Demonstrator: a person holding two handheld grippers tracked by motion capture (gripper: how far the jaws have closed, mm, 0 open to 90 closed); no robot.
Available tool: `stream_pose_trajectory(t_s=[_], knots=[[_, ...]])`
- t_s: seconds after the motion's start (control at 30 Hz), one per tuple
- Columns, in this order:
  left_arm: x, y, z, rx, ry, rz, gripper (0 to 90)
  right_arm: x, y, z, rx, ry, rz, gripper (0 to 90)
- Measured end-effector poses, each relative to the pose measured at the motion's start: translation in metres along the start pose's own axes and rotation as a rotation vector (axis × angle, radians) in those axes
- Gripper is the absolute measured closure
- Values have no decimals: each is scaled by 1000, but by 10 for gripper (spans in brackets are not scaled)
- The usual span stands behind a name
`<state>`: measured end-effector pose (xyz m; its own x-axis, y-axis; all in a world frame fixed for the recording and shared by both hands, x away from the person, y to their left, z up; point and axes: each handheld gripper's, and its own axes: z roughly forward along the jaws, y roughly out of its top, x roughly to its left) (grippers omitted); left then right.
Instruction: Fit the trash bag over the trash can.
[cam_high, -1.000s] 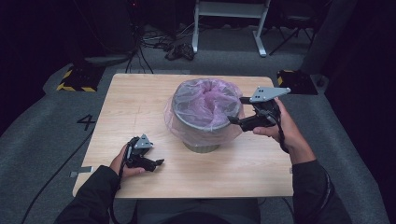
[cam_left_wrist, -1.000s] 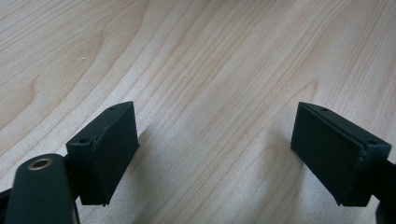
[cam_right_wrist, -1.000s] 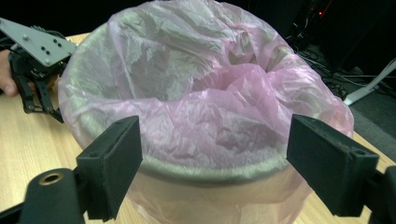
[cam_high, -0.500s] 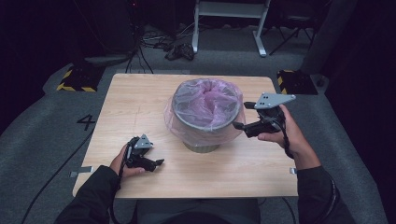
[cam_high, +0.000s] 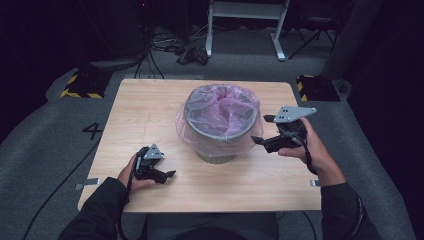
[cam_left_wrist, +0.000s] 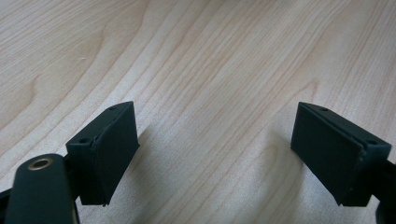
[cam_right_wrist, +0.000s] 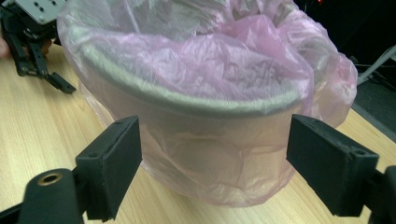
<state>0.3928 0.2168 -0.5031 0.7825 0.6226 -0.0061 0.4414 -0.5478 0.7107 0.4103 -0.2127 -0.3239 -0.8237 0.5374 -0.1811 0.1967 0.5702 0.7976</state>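
Observation:
A grey bin (cam_high: 189, 116) lined with a thin pink plastic bag (cam_high: 222, 102) stands at the middle of the wooden table (cam_high: 150, 110). The bag's edge is folded over the rim and hangs down the outside. My right gripper (cam_high: 259, 129) is open just right of the bin, jaws pointed at its side and apart from it. In the right gripper view the bag-covered bin (cam_right_wrist: 196, 98) stands beyond the open right gripper (cam_right_wrist: 212, 172). My left gripper (cam_high: 167, 177) rests open on the table at the front left, with bare wood between its jaws (cam_left_wrist: 215, 149).
The left gripper (cam_right_wrist: 35, 51) also appears at the far left of the right gripper view, beside the bin. Bare table surrounds the bin on all sides. The floor beyond holds cables (cam_high: 175, 47), a white stand (cam_high: 245, 20) and hazard-striped blocks (cam_high: 82, 85).
My right gripper has drawn back from the bin's rim, moving right and toward the front, with its jaws open. The left gripper and the bin have stayed in place.

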Motion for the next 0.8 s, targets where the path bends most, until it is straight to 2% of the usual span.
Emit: stream_pose_trajectory(t_s=[0.33,0.8], knots=[[0,0,0,0,0,0,146,3,-12,9,58,2,-10,179],[0,0,0,0,0,0,146,3,-31,22,115,5,7,180]])
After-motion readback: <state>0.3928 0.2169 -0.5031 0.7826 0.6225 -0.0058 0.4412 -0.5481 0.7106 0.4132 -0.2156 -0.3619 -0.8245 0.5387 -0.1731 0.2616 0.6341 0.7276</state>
